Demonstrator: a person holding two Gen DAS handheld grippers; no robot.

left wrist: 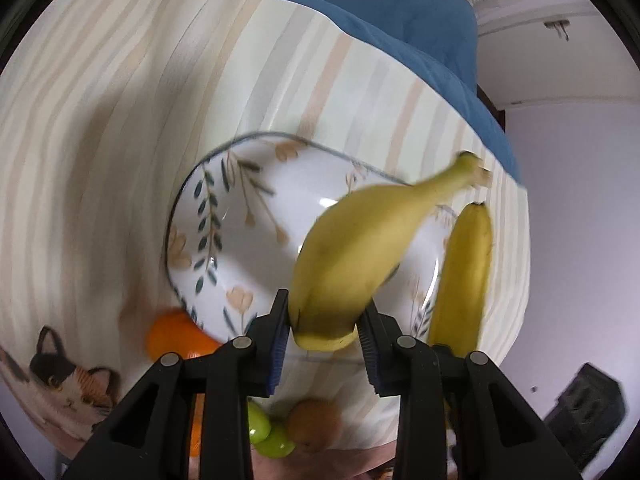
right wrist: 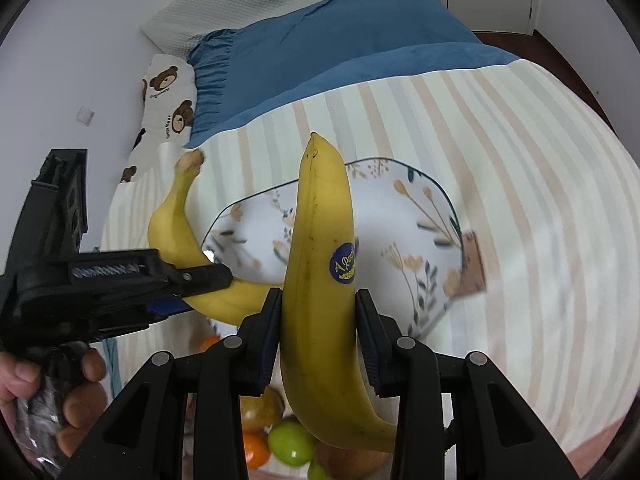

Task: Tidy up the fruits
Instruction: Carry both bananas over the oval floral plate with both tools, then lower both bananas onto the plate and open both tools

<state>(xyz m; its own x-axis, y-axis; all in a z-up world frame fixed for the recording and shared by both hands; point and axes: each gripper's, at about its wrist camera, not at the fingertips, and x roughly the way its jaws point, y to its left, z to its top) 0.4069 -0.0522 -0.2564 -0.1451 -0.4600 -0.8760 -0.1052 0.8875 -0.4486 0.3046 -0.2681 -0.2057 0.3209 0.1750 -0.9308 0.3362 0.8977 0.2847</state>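
Each hand carries a banana above a striped cloth spread on a bed. The left gripper is clamped on the thick end of one banana, whose stem points up and away to the right over the flowered plate. From the right wrist camera the same left gripper comes in from the left, with the person's hand wrapped round its handle, and its banana curves upward with the stem at the far end. The right gripper is clamped on the second banana, pads pressed on both flanks about halfway along; this fruit stands nearly upright, tip pointing away, a dark blue sticker on its right side. In the left wrist view that second banana hangs just right of the first, over the plate's right edge. The plate lies on the striped cloth, and neither banana touches it. At the near edge other fruit lies on the cloth: an orange by the plate's near-left rim, green fruits and a brown round fruit. A blue blanket covers the far part of the bed, with a bear-print pillow at the far left.
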